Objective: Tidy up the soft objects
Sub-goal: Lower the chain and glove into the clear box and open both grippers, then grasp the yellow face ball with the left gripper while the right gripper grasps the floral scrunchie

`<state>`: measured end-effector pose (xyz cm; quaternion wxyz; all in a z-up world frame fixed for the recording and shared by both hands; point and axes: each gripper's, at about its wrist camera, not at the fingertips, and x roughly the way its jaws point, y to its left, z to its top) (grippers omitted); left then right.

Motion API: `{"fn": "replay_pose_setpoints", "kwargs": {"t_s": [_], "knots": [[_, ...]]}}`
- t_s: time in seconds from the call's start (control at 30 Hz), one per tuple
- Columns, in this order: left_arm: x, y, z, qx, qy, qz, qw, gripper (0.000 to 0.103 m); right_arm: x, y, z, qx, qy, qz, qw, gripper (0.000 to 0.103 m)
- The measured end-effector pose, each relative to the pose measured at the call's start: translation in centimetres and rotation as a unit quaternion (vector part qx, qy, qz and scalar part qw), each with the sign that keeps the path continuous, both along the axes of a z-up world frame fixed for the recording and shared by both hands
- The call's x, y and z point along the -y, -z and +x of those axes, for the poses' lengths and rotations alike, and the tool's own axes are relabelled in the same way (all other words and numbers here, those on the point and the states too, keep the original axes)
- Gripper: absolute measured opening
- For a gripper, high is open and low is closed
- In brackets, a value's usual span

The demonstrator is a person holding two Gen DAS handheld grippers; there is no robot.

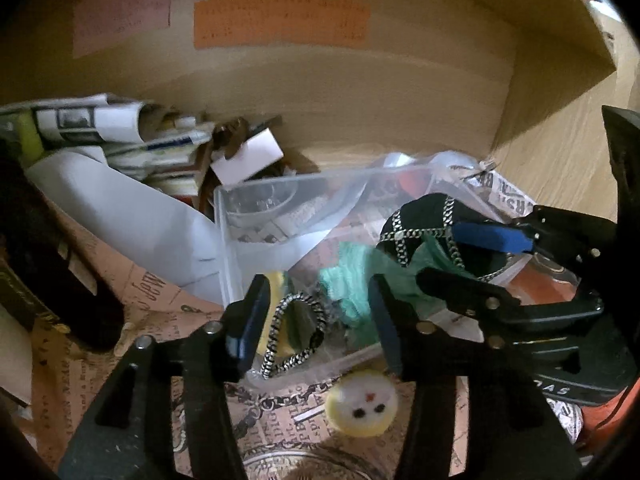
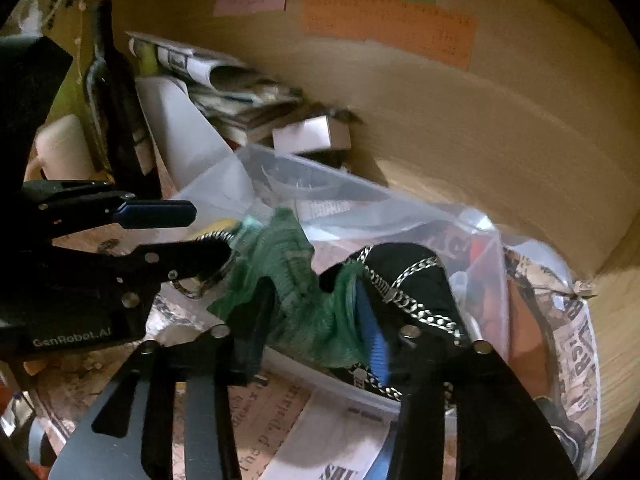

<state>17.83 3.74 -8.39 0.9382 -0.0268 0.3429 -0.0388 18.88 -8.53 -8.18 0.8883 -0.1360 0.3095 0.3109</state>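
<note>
Near: left gripper [image 1: 316, 320] spread, empty, hovering over clear plastic bin [image 1: 224, 216]; yellow plush face [image 1: 362, 404] on printed paper, just outside bin. Right gripper [image 2: 316, 328] jaws apart around green knit cloth [image 2: 288, 264], grip uncertain. Black chained item [image 2: 412, 276] beside cloth, inside bin. Far: cardboard wall [image 1: 360, 80]. Step, judged: loading soft items. Next: settle cloth, then fetch plush.

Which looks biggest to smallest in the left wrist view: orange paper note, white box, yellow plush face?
1. Orange paper note on the wall, largest.
2. Small white box and round yellow plush face: similar; the plush lies nearer, so unranked.
</note>
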Motion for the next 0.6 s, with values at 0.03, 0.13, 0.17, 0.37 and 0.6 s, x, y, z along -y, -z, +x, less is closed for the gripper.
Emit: {"fn": "replay_pose_setpoints", "kwargs": {"t_s": [0.03,0.13,0.17,0.37,0.6], "knots": [[0.0,-0.3,-0.3,0.005,0.000,0.001,1.0000,0.053,0.2,-0.4,-0.3,0.006,0.000,0.003,1.000,0.046],[0.1,-1.4,-1.5,0.019,-0.001,0.006,0.9998,0.056,1.0,-1.6,-1.3,0.026,0.002,0.014,1.000,0.053],[0.1,-1.7,-2.0,0.025,-0.002,0.007,0.9997,0.058,1.3,-2.1,-1.8,0.034,0.003,0.019,0.999,0.054],[0.4,-3.6,-4.7,0.060,-0.010,0.011,0.9981,0.071,3.4,-4.3,-4.1,0.070,0.015,0.046,0.996,0.070],[0.7,-3.9,-7.2,0.075,-0.022,0.013,0.9968,0.097,6.1,-5.1,-6.8,0.090,0.043,0.070,0.993,0.084]]}}
